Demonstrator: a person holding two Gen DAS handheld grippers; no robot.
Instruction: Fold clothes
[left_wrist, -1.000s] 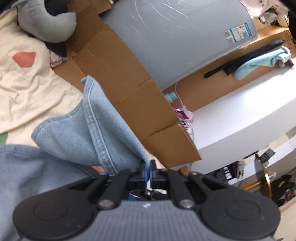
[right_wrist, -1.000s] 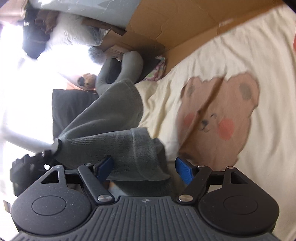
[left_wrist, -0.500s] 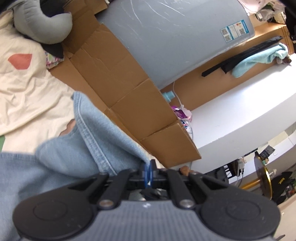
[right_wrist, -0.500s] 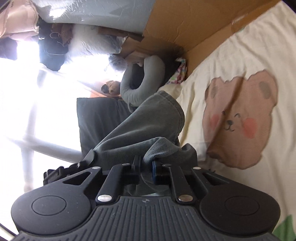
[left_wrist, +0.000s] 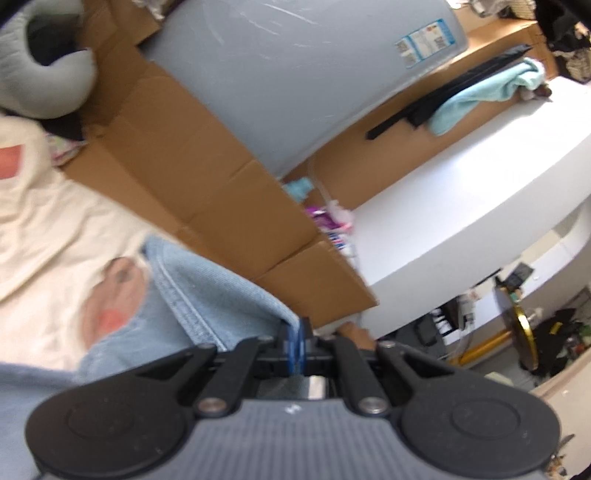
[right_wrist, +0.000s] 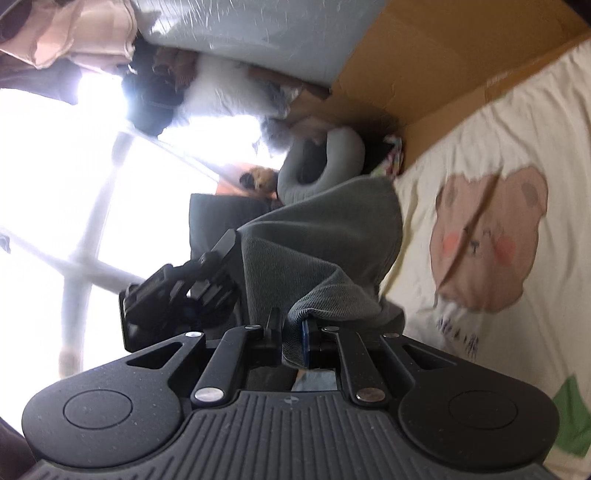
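Note:
A light blue denim garment (left_wrist: 207, 291) lies over the cream sheet, and my left gripper (left_wrist: 295, 341) is shut on its stitched edge, holding it lifted. In the right wrist view the same cloth looks grey-green (right_wrist: 325, 251) against the bright window. My right gripper (right_wrist: 293, 332) pinches a thick fold of it between the blue pads; its jaws are opening slightly, with the fold still pressed between them. The cloth hangs as a raised tent from that grip. A black gripper body (right_wrist: 177, 295) shows to the left, behind the cloth.
The cream bed sheet (right_wrist: 535, 129) has a bear print (right_wrist: 487, 240). Flattened cardboard (left_wrist: 192, 158) and a plastic-wrapped grey mattress (left_wrist: 295, 74) stand along the bed. A grey neck pillow (right_wrist: 325, 158) lies at the head. A white table (left_wrist: 461, 192) stands beyond.
My right gripper's jaws went from wide open to closed on the fold and rose with it. The left gripper lifted its denim edge a little.

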